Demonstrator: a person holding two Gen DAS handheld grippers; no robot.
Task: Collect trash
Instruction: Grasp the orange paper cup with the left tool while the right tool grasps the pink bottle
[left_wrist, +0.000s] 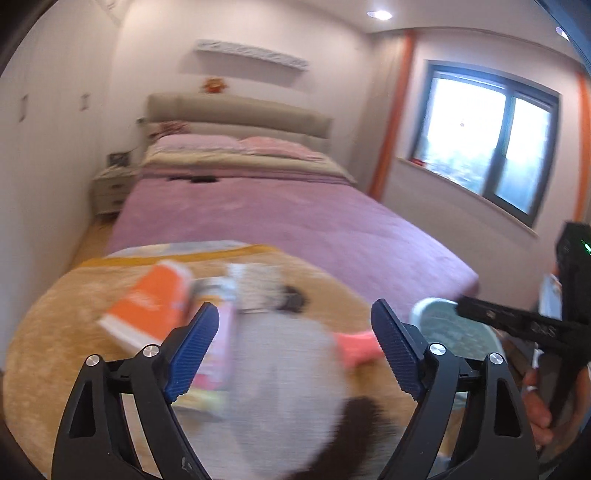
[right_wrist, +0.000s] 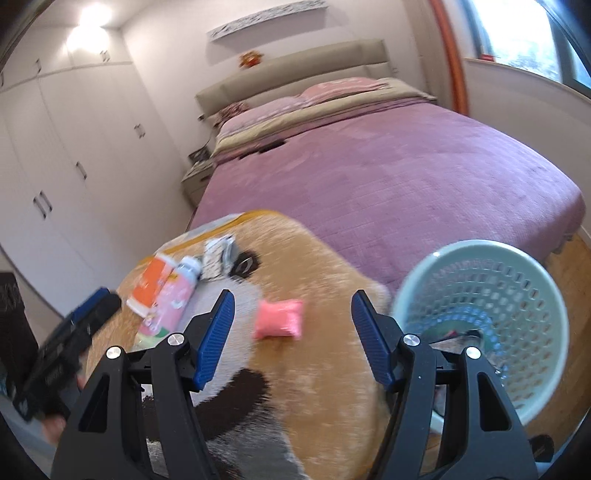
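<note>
A: Where's the trash?
B: A pink packet (right_wrist: 279, 319) lies on the brown rug (right_wrist: 332, 280); both grippers' jaws are open, empty.
A: Risk?
B: It may slip short of the basket (right_wrist: 480, 251).

A home bedroom: double bed (right_wrist: 388, 170) under a purple cover, padded headboard (right_wrist: 291, 74), pink pillows (left_wrist: 275, 147), nightstand (left_wrist: 110, 188), white wardrobe doors (right_wrist: 55, 166), orange-curtained window (left_wrist: 484, 144), plush rug (right_wrist: 314, 369) underfoot.
</note>
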